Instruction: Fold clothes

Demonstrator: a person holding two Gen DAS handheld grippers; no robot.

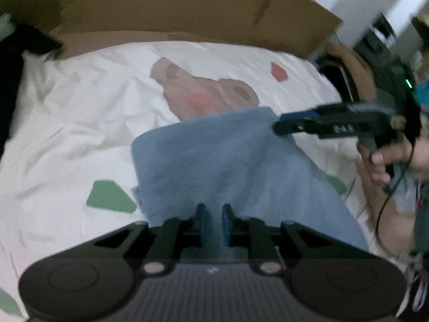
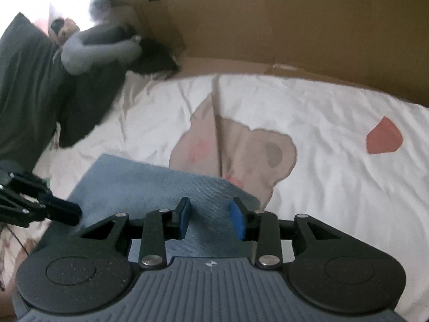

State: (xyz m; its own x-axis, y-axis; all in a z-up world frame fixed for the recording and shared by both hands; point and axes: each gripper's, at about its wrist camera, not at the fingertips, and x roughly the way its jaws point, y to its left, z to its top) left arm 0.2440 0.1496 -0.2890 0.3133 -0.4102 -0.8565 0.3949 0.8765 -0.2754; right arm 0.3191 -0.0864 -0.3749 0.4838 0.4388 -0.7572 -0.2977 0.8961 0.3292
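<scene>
A folded blue denim-like garment lies on a white bedsheet printed with a brown bear. In the left wrist view my left gripper sits at the garment's near edge. Its fingers are close together with the blue fabric running up between them. Seen from the right wrist view, the left gripper meets the garment's left edge. My right gripper hovers over the garment's near right corner, its fingers wide apart and gripping nothing. A hand holds the right gripper at the garment's far right corner.
A brown cardboard sheet stands along the far side of the bed. Dark clothes and a grey item are piled at the far left. Furniture stands beyond the bed's right side.
</scene>
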